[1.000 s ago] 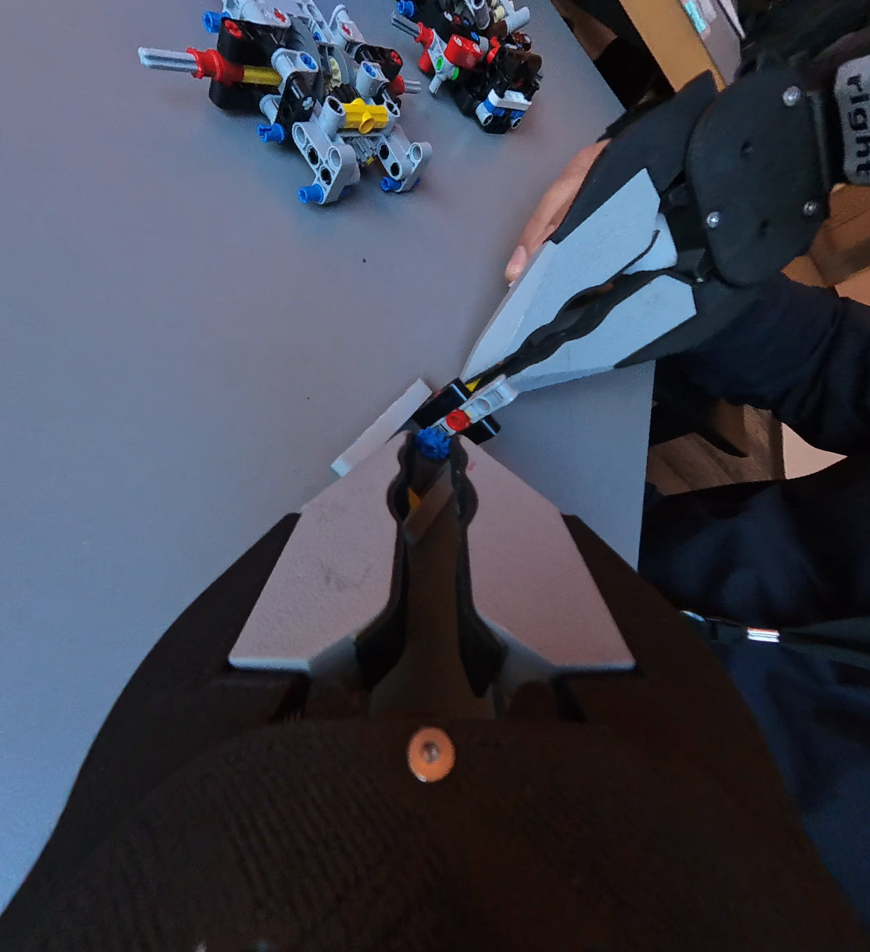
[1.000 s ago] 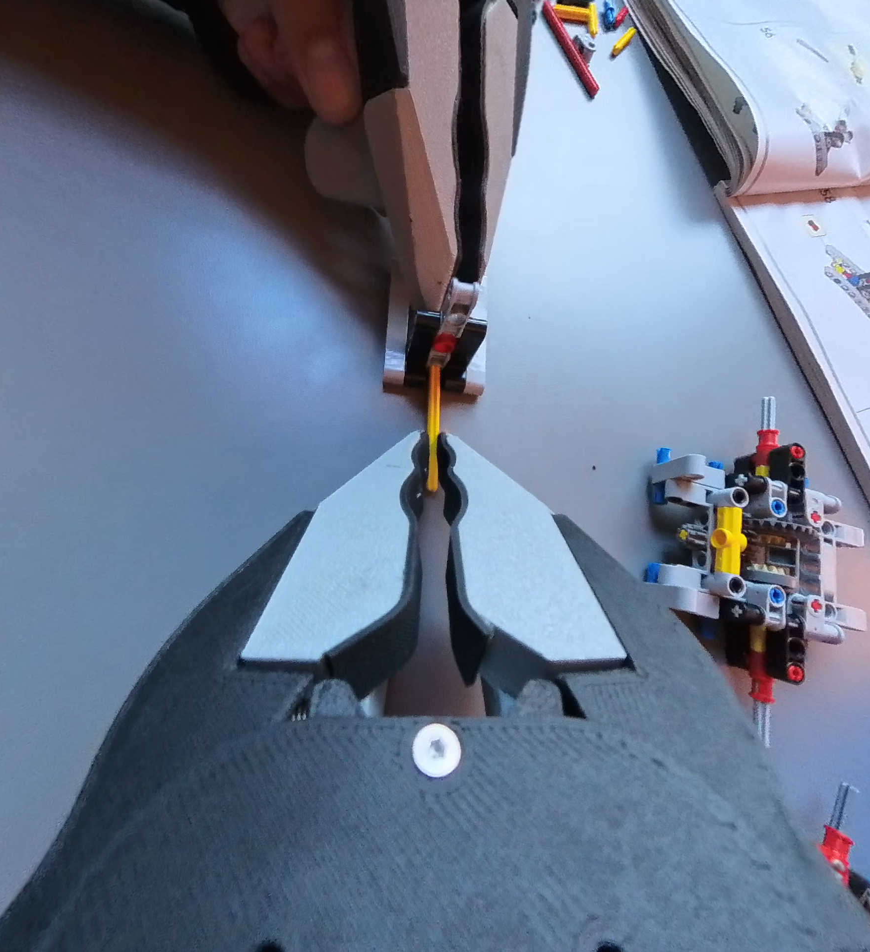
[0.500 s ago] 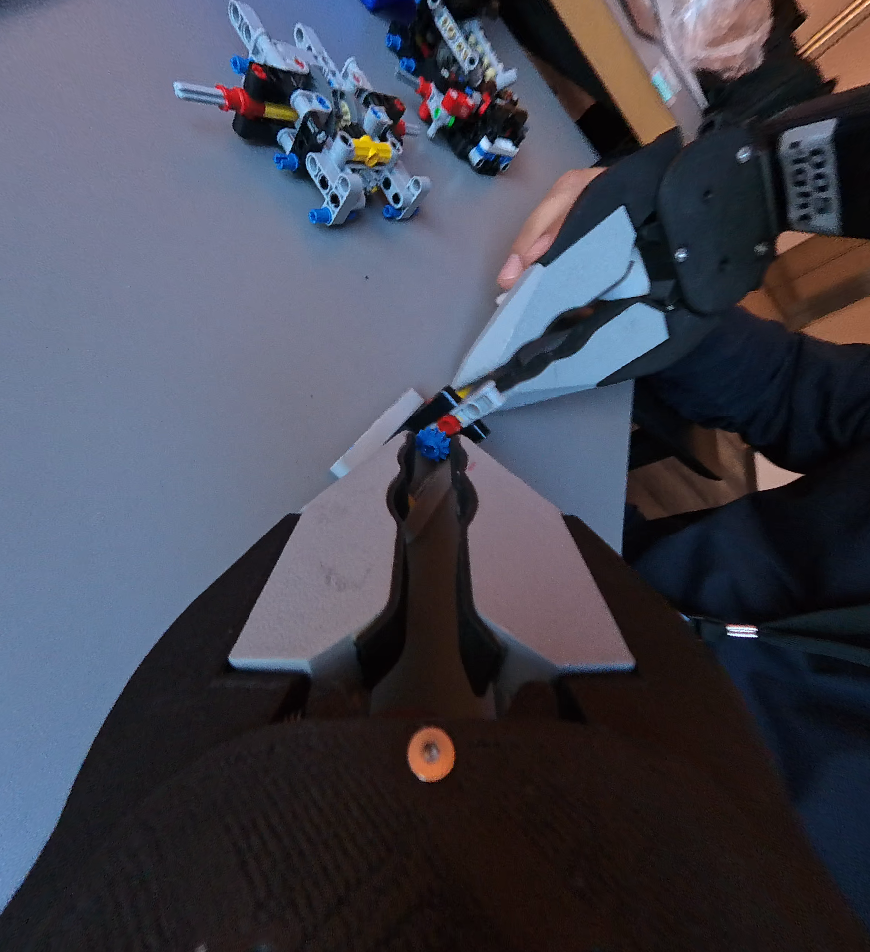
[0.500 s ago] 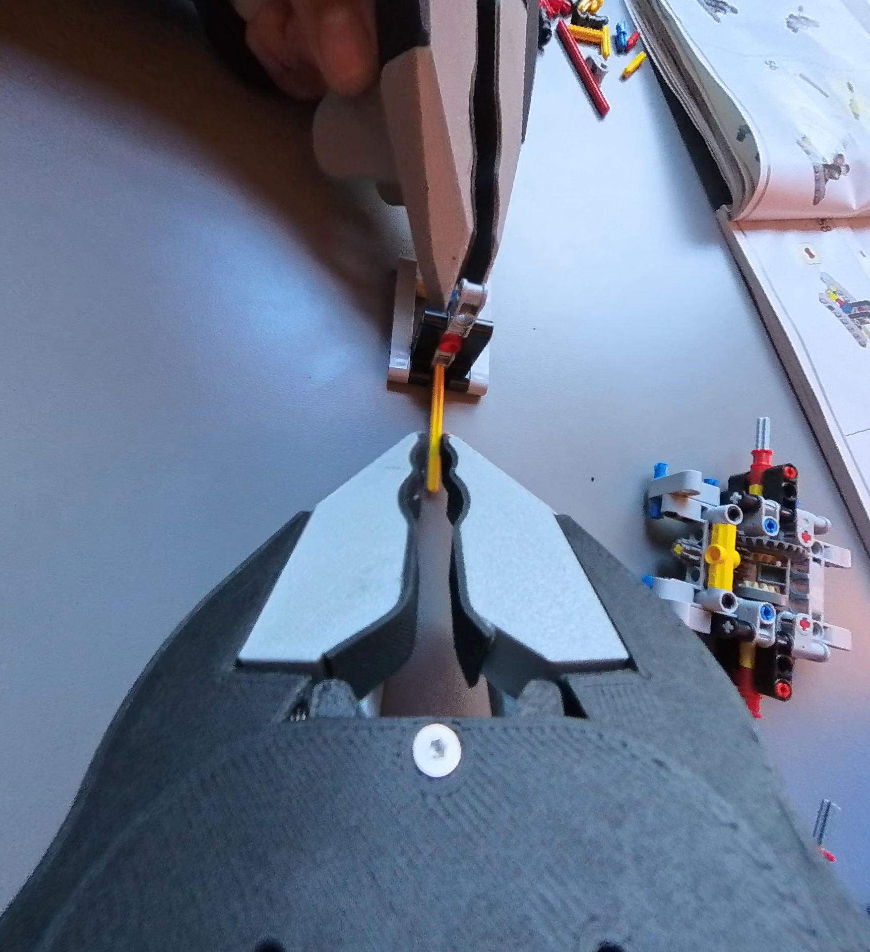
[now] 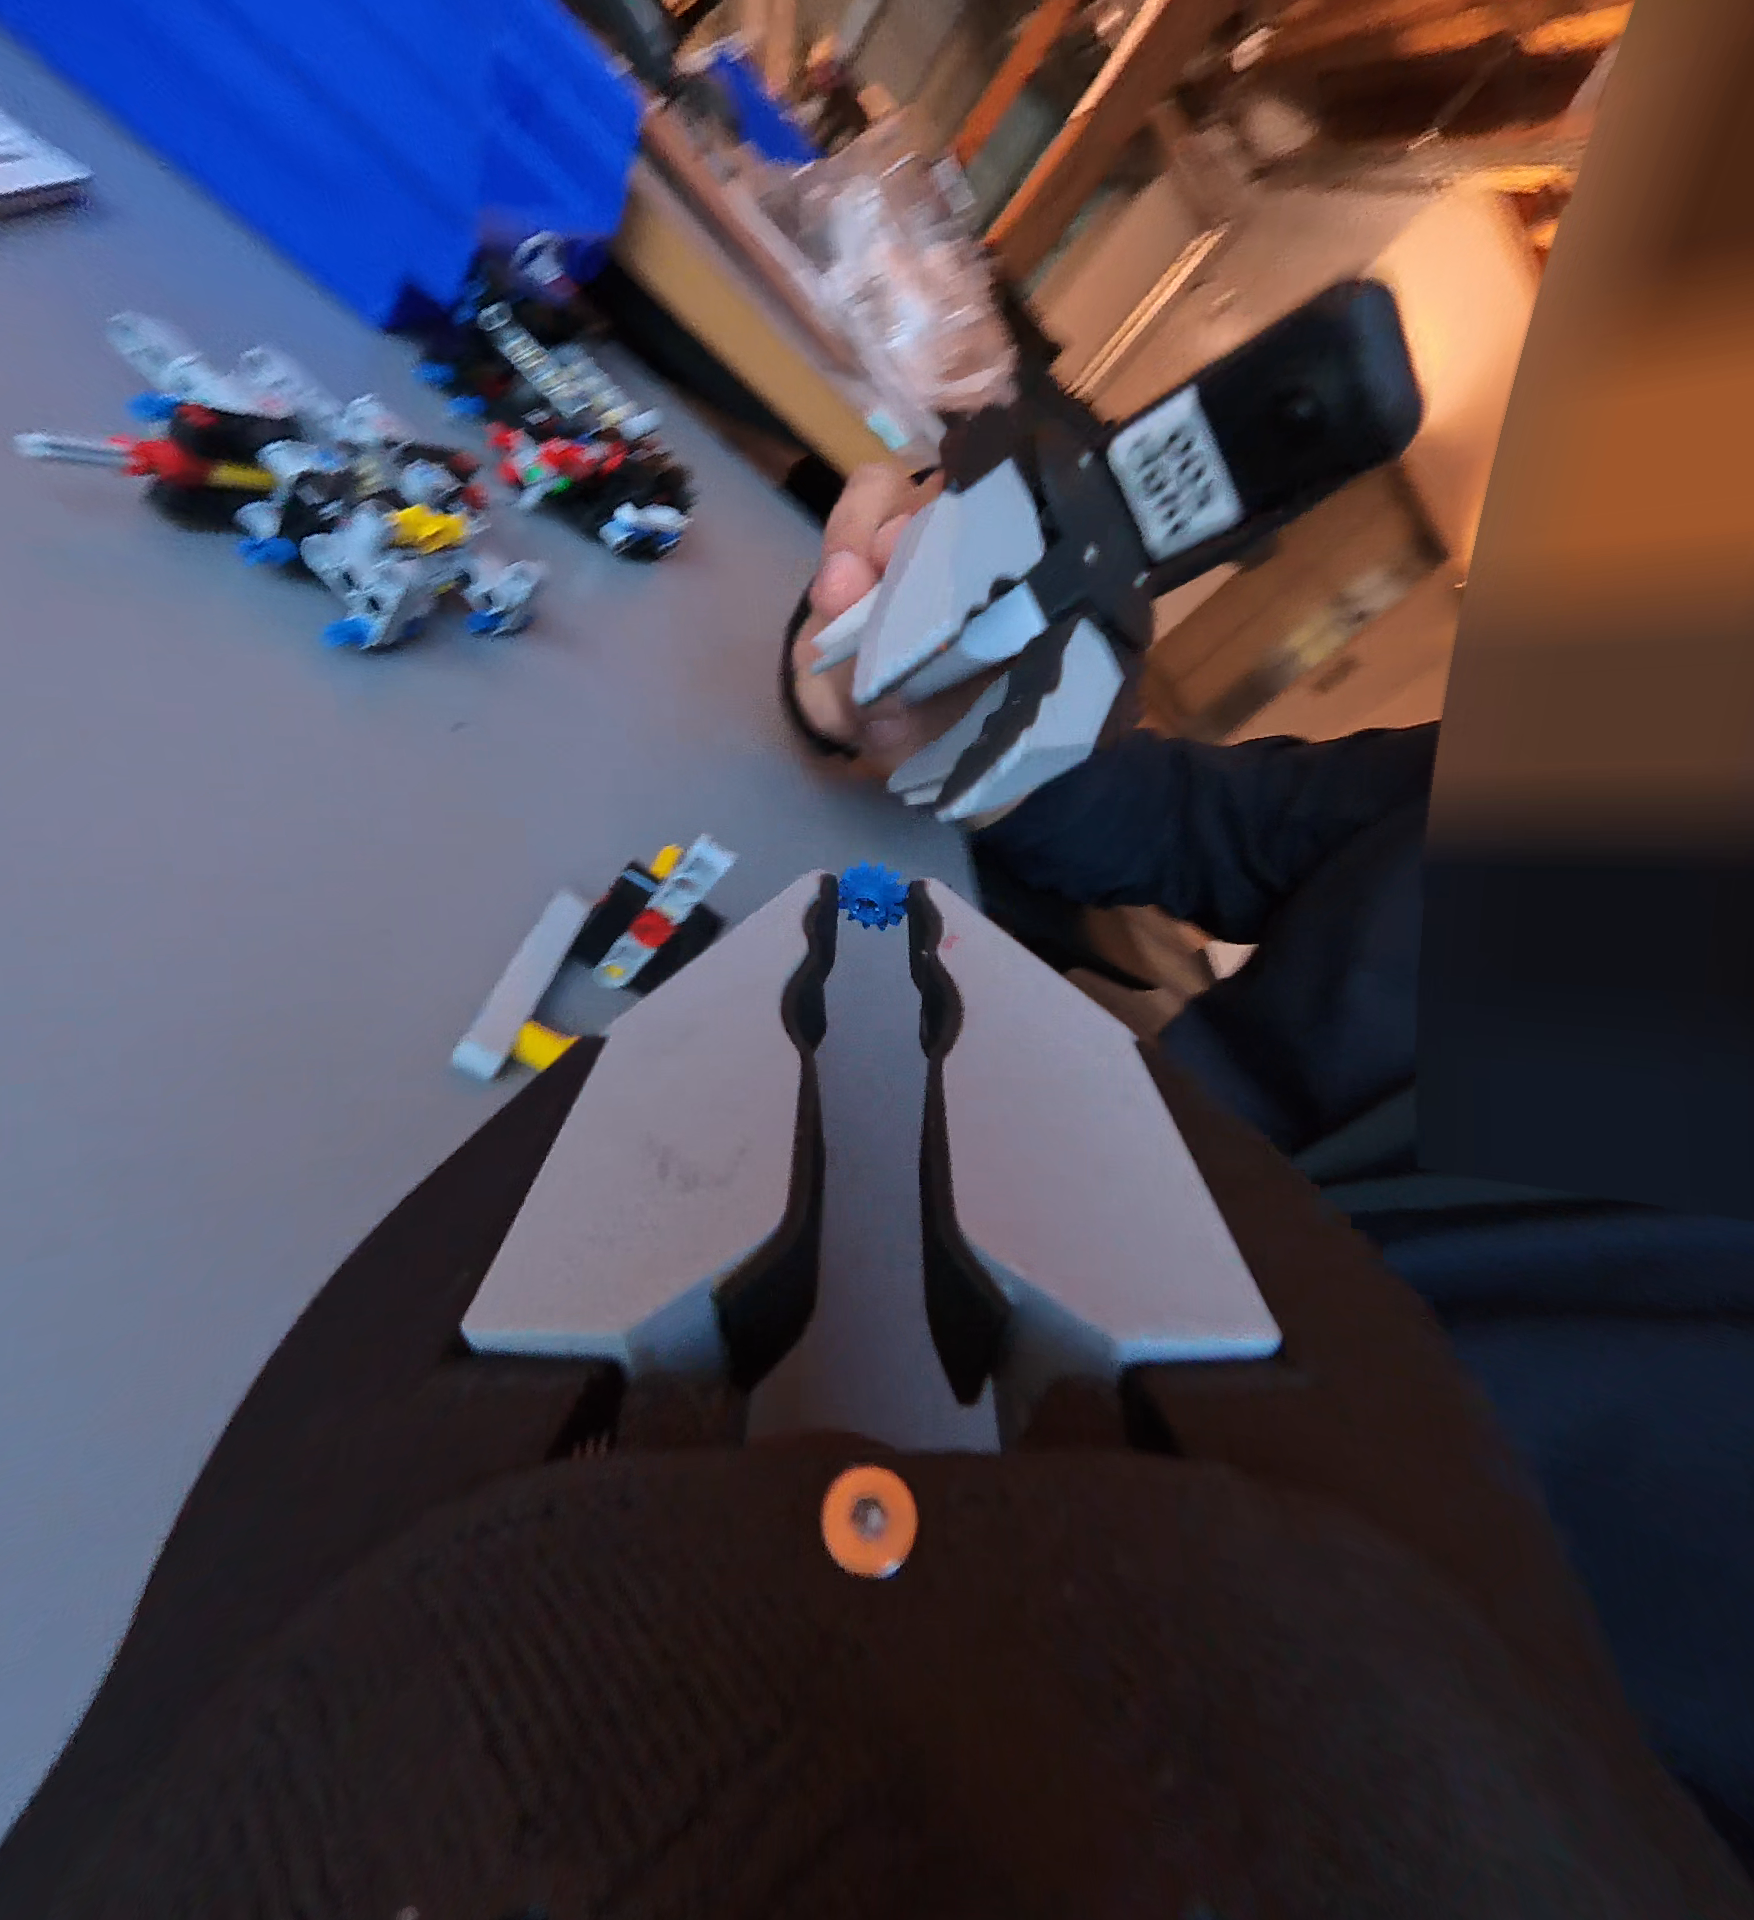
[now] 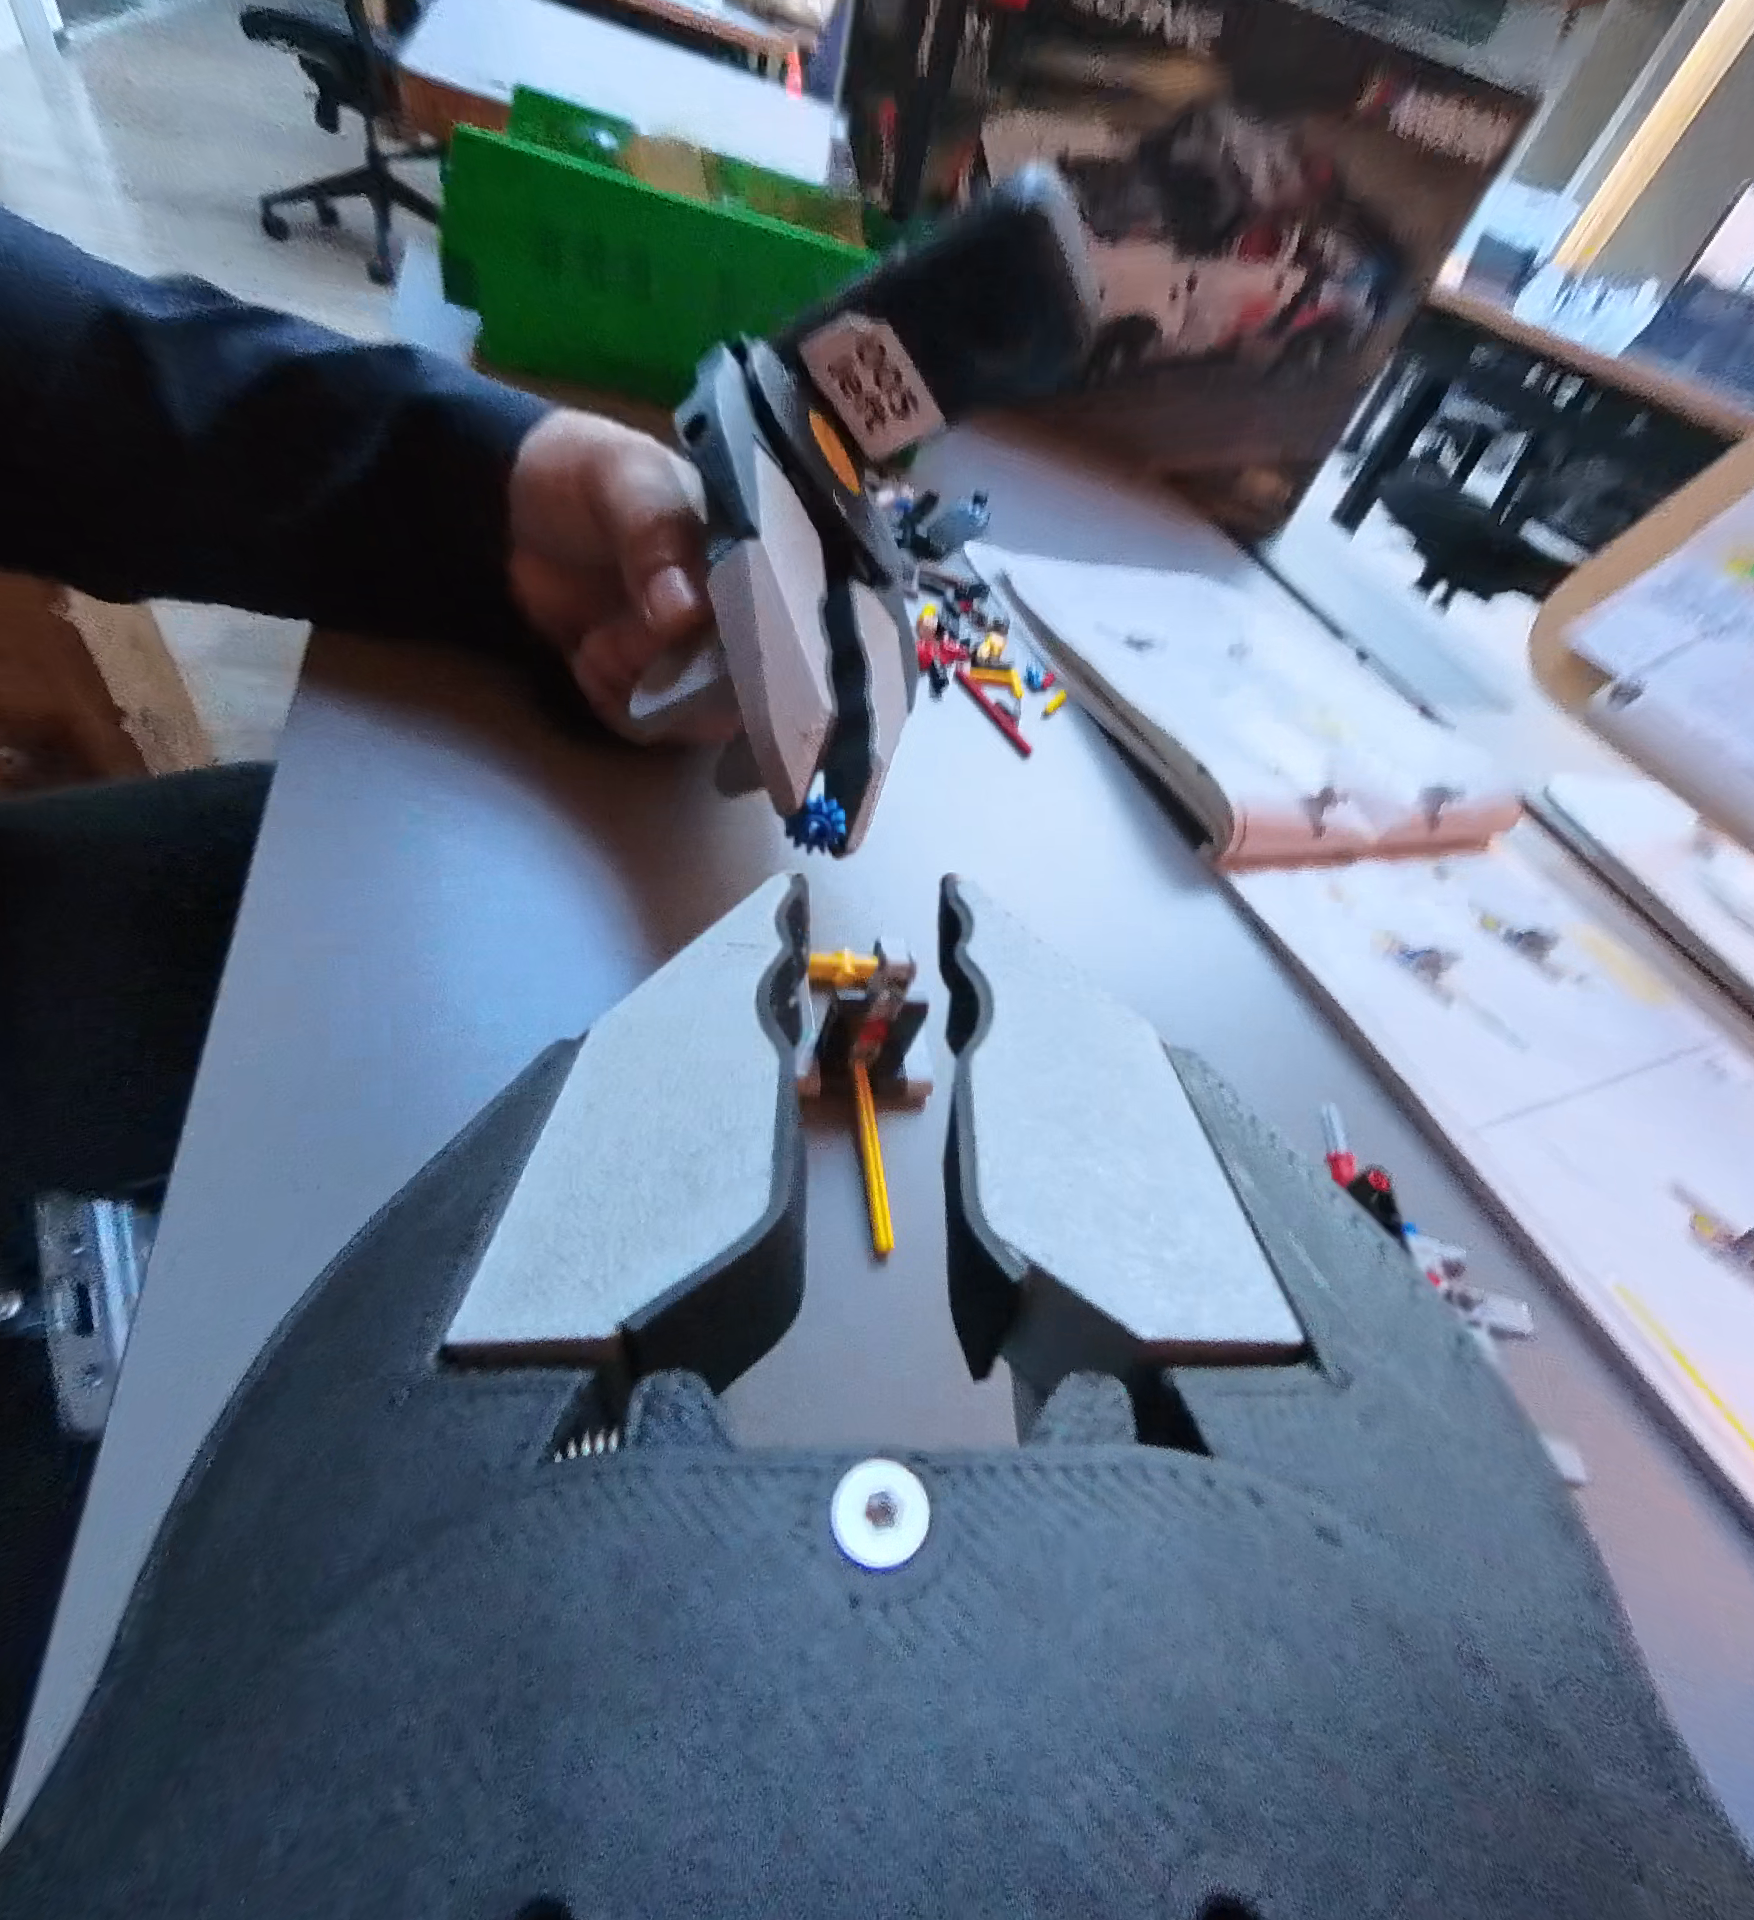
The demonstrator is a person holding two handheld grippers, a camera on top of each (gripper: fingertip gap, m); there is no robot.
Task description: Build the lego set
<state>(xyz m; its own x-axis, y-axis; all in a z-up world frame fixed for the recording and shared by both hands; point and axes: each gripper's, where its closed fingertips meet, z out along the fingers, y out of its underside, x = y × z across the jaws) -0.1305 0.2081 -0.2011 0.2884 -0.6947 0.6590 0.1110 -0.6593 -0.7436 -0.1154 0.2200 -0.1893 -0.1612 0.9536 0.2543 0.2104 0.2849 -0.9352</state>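
Your left tool (image 5: 874, 902) is clamped on a small blue toothed plastic gear (image 5: 871, 896), both tips pressing its rim, and it hangs clear above the grey tabletop (image 5: 229, 831). From the other side the same gear (image 6: 817, 824) shows at the very tip of that tool (image 6: 823, 821), with your hand (image 6: 613, 582) wrapped round the grip.

Your right tool (image 6: 873, 914) stands apart with nothing between its fingers (image 6: 790, 935); it hovers over a small building-brick assembly (image 6: 868, 1023) of black, grey and yellow parts lying flat on the tabletop, a long yellow axle (image 6: 873, 1174) sticking out of it toward you. In the left view that assembly (image 5: 624, 945) lies just left of the gear and below it, while the right tool (image 5: 914, 748) is lifted beyond the gear, well clear of the assembly.

Farther left of the assembly sit two larger brick-built mechanisms (image 5: 353, 509), blurred. To its right lie open instruction booklets (image 6: 1320, 727), and beyond it a scatter of loose red and yellow parts (image 6: 987, 665).
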